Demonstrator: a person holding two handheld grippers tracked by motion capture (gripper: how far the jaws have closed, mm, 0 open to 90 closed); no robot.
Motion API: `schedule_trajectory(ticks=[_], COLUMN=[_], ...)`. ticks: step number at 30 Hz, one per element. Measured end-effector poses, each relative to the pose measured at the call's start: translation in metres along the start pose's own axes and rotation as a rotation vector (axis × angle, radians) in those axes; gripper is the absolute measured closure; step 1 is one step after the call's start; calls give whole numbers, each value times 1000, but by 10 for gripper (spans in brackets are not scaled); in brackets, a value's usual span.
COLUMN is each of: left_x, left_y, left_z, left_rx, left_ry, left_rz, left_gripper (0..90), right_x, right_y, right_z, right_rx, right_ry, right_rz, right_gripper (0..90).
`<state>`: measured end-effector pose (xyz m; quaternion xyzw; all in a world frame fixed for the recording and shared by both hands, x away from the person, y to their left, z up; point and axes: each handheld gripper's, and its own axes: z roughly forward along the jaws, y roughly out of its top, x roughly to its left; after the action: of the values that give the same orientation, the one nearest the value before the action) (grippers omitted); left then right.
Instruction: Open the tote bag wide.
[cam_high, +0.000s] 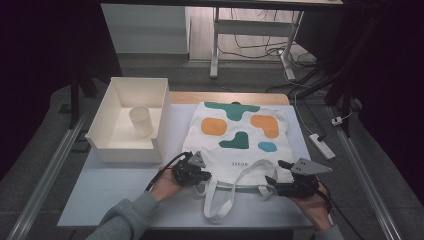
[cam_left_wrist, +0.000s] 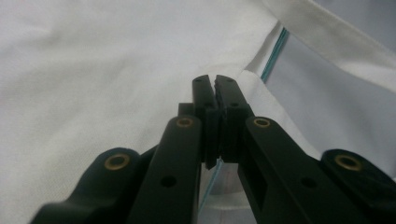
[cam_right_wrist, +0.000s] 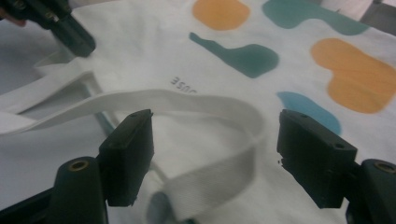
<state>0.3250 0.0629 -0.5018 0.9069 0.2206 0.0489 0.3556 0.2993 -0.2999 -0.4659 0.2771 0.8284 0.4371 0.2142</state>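
Observation:
A white tote bag with orange and teal patches lies flat on the table, its mouth and handles toward me. My left gripper sits at the left corner of the bag's mouth. In the left gripper view its jaws are pressed together over the white cloth, pinching the bag's edge. The right gripper view also shows this left gripper on that corner. My right gripper is open at the mouth's right side, its jaws standing on either side of a handle loop without touching it.
A white open box stands at the table's back left with a pale cup inside. A power strip and cable lie past the table's right edge. Bare table surface lies in front of the box.

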Motion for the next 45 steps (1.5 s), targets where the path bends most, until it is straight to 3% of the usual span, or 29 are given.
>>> schedule_trajectory(ticks=[4,11,16,21,26,31,35,45], left_x=[0,1,3,4,4,3,3,1], left_y=[0,0,1,0,1,1,2,-1], left_z=[-10,-23,-25,-25,-25,-25,-25,-37], left_rx=[-60,-119,-132,-135,-130,-132,-141,-176], left_ry=[-3,-3,-6,-8,-7,-11,-17,-54], left_rz=[-18,-40,-45,-51,-48,-47,-45,-45], left_gripper=[873,873,873,873,873,873,873,873], right_x=[16,43,46,40,46,47,45,48], right_y=[8,19,21,21,19,20,22,30], right_z=[10,32,50,65,74,73,71,55], right_rx=[43,119,167,198,253,240,225,175], right_ry=[47,113,98,57,39,-19,-27,15], right_rz=[-31,-129,-159,-174,-253,-298,-309,-287], right_gripper=[297,305,344,456,572,741,863,878])
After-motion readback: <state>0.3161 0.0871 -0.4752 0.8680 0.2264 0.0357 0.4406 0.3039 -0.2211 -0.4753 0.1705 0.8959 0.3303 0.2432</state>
